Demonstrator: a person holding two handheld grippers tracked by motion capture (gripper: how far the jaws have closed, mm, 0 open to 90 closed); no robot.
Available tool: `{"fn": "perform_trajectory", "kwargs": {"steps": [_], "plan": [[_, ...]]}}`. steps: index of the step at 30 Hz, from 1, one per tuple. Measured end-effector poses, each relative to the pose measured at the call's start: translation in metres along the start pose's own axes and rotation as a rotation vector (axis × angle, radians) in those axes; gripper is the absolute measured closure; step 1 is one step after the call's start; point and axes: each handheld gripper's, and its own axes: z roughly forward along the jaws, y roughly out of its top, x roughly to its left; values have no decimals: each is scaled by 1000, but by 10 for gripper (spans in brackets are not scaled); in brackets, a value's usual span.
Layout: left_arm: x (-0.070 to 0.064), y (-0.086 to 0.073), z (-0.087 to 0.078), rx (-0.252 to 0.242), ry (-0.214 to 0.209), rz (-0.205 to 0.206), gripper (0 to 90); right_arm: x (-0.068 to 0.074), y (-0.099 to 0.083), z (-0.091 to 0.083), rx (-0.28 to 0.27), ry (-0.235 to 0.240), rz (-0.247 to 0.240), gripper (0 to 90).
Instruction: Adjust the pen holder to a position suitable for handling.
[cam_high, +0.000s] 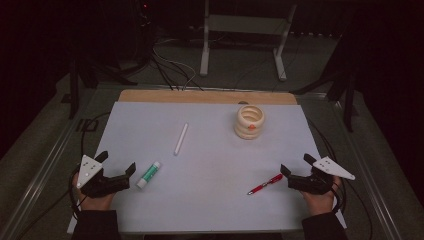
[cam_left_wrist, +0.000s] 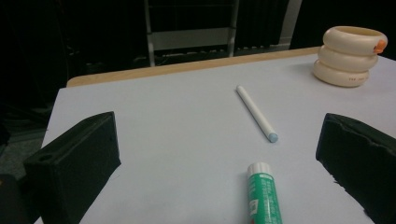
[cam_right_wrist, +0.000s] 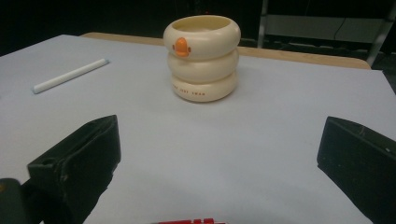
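— Where's the left gripper (cam_high: 119, 165)?
— Near left on the white sheet (cam_high: 210, 165), jaws apart, holding nothing. The green glue stick (cam_high: 149, 174) lies just right of it, not touching.
— And the right gripper (cam_high: 296, 167)?
— Near right, jaws spread, empty. The red pen (cam_high: 265, 184) lies just left of its tips. The cream ringed cup (cam_high: 249, 121) stands far off.

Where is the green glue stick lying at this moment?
In the high view the green glue stick lies on the white sheet at the near left, just right of the open left gripper and nearer than the white pen.
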Motion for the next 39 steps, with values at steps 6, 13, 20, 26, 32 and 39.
{"fn": "perform_trajectory", "kwargs": {"steps": [6,13,20,26,32,39], "plan": [[1,0,-1,-4,7,-9,0,1,1,0,10,-8,-12,0],[1,0,1,6,21,-10,0,1,4,0,23,-21,1,0],[3,-1,-2,-5,46,-38,0,4,14,-1,57,-9,7,0],[6,-3,-3,2,50,-51,0,8,35,3,95,11,-6,0],[7,-4,-3,-1,52,-64,0,10,50,10,141,21,0,0],[6,-4,-2,8,55,-58,0,8,72,23,133,30,13,0]]}}
